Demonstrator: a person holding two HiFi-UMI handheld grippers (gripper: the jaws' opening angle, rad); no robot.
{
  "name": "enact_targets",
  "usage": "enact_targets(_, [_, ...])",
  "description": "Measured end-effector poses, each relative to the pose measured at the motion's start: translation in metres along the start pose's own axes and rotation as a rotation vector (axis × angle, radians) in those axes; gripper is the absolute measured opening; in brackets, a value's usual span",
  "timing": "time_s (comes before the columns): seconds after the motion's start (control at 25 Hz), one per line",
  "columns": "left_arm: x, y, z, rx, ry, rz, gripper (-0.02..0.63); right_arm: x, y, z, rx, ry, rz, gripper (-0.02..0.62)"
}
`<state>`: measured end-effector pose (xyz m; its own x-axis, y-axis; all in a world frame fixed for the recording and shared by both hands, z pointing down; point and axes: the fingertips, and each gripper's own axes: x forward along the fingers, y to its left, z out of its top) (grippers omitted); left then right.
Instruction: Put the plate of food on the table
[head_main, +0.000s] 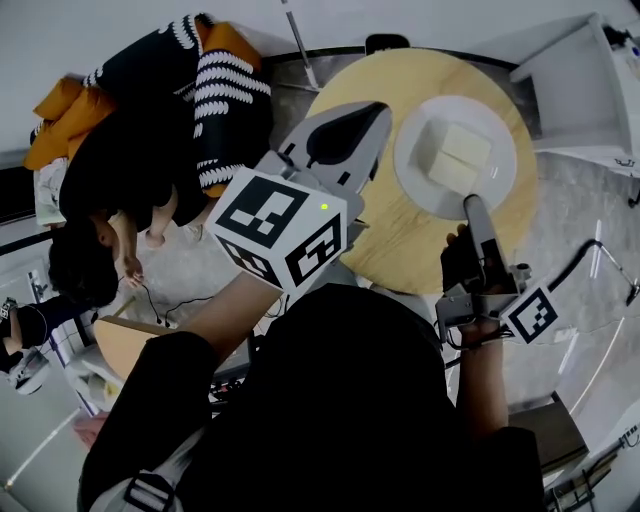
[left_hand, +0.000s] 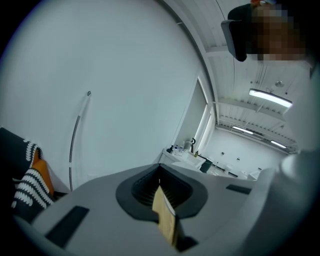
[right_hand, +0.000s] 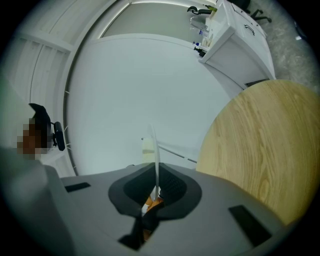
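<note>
Right gripper (head_main: 476, 205) clamped on plate (head_main: 404, 150) rim over table (head_main: 400, 240), left gripper (head_main: 372, 115) closed, idle; next lower flat, then release.

Table (head_main: 395, 250) bare left of the plate (head_main: 412, 182); white cabinet (head_main: 580, 85) flanks its right; person (head_main: 130, 150) crouches left.

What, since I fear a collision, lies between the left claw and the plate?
Nothing but bare table top separates the left claw and the plate, seen in the head view.
</note>
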<state>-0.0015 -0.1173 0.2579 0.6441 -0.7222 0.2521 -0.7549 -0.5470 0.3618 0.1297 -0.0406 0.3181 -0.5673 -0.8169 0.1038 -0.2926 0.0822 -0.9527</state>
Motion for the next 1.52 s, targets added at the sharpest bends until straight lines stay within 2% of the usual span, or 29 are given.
enact_targets(0.48, [-0.004, 0.002, -0.005, -0.001, 0.057, 0.022, 0.006, -0.002, -0.007, -0.001, 0.020, 0.015, -0.033, 0.017])
enact_targets(1.12, [-0.008, 0.016, -0.022, -0.047, 0.132, 0.066, 0.006, -0.001, -0.015, -0.006, 0.065, 0.058, -0.078, 0.017])
enact_targets(1.52, [-0.011, 0.023, -0.023, -0.039, 0.166, 0.084, 0.006, -0.001, -0.017, -0.007, 0.079, 0.066, -0.102, 0.017])
